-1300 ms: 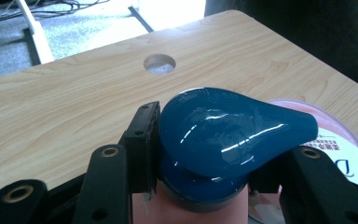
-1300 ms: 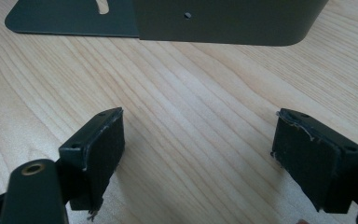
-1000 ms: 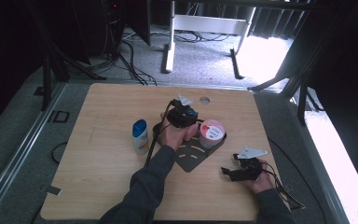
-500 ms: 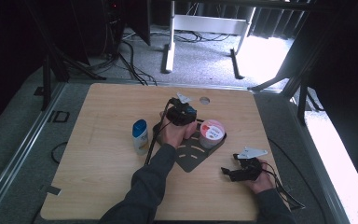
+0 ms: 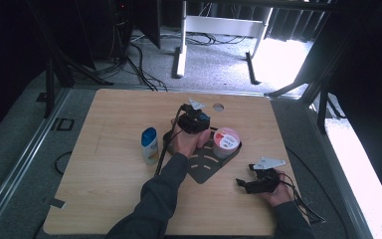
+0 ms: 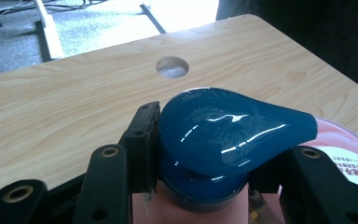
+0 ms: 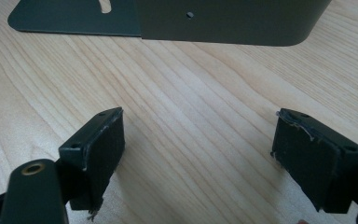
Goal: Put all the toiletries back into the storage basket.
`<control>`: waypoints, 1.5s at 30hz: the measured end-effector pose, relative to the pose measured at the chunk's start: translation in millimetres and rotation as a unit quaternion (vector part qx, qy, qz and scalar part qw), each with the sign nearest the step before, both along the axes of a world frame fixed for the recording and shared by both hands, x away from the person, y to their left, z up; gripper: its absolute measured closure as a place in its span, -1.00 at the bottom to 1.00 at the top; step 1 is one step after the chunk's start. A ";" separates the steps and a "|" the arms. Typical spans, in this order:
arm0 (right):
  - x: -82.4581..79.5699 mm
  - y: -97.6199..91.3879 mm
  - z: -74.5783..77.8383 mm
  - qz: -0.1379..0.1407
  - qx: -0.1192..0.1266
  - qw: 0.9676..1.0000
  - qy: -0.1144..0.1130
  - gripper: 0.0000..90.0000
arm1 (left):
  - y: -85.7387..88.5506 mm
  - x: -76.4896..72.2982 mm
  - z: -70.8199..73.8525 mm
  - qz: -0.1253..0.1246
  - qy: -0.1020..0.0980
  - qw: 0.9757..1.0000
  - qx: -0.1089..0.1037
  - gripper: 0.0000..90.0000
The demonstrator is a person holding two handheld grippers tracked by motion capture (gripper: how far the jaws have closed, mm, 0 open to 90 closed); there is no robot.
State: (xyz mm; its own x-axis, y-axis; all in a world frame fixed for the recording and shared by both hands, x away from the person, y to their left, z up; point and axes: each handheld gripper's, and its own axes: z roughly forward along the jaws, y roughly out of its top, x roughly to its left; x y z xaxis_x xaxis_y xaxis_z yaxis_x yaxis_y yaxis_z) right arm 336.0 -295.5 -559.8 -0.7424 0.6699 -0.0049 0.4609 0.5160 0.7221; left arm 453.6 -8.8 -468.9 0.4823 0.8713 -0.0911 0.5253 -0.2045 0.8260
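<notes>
Left gripper view: left gripper (image 6: 200,186) pinches blue-capped pink bottle (image 6: 223,135) over dark metal stand (image 5: 204,167), position almost unchanged from a second ago; hold looks settled. Right gripper (image 7: 198,154) spread, idle.

pink bottle (image 6: 191,207) | glossy blue cap (image 6: 228,128) | upright | clamped in left gripper (image 6: 214,163)

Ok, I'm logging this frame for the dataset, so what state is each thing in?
Left claw: shut on the blue cap.
Blue cap: on its pink bottle, gripped at the neck.
Right claw: open, over bare table, holding nothing.
Pink tub: upright on the dark plate, lid on.
Small bottle: upright on the table, blue cap on, untouched.
</notes>
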 end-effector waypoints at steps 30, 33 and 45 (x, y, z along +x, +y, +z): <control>-0.2 0.1 0.0 0.001 0.000 1.000 0.000 -0.63 | -13.7 -2.4 -1.3 -0.013 -0.006 1.000 0.008 0.17; -0.2 0.1 0.0 0.001 0.000 1.000 0.000 -0.63 | -14.5 -3.4 -1.6 -0.010 -0.008 1.000 0.009 0.16; -0.2 0.1 0.0 0.002 0.000 1.000 0.000 -0.63 | -14.2 -7.5 -2.0 -0.013 -0.008 1.000 0.001 0.01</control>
State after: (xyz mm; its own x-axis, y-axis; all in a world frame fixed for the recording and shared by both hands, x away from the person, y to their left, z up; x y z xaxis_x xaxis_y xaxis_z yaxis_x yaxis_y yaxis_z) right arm 335.8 -295.4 -559.9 -0.7446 0.6675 -0.0042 0.4595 0.5171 0.7221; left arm 446.1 -23.0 -470.9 0.5063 0.8585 -0.0817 0.5066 -0.2194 0.8338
